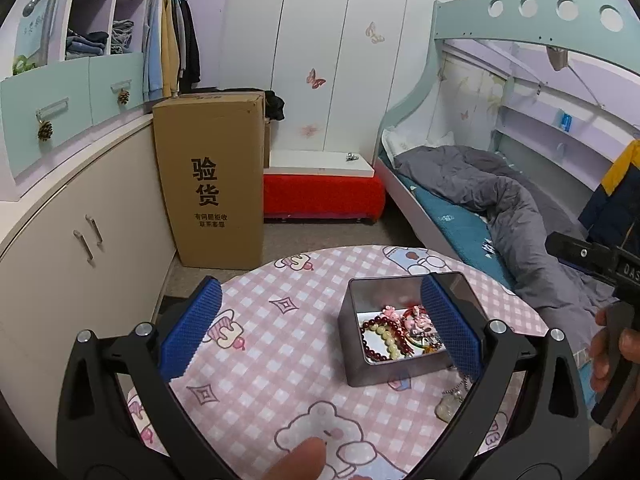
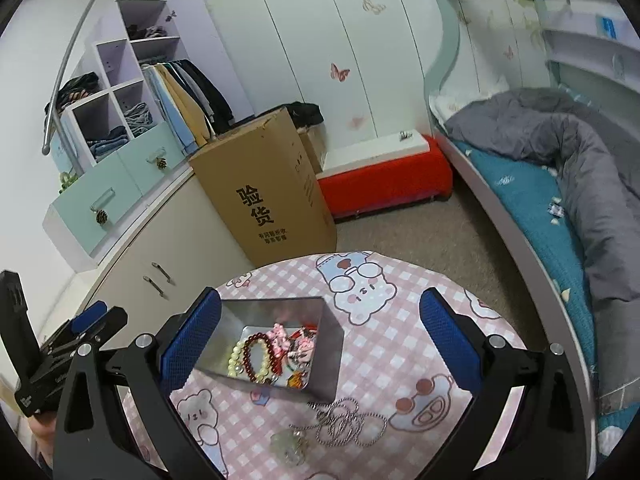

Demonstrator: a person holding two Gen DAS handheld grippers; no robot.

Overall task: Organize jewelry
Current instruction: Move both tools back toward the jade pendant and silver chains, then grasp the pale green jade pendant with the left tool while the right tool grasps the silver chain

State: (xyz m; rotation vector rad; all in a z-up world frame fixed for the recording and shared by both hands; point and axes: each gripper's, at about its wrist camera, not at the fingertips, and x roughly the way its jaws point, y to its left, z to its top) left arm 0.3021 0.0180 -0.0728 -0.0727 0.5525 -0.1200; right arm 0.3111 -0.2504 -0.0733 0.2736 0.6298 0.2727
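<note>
A grey metal tin [image 1: 404,370] [image 2: 328,360] stands on a round table with a pink checked cloth [image 1: 280,344] [image 2: 392,360]. It holds bead bracelets [image 1: 380,334] [image 2: 256,354] and pink charms [image 2: 280,334]. A silver ball-chain necklace [image 2: 344,424] with a pale green pendant [image 2: 290,446] [image 1: 448,408] lies on the cloth in front of the tin. My left gripper [image 1: 320,328] is open and empty, left of the tin. My right gripper [image 2: 320,336] is open and empty above the tin and necklace.
A tall cardboard box [image 1: 212,180] [image 2: 264,192] stands on the floor behind the table. A cabinet [image 1: 80,216] runs along the left. A red bench [image 1: 324,196] and a bed with a grey duvet [image 1: 500,200] are behind and to the right.
</note>
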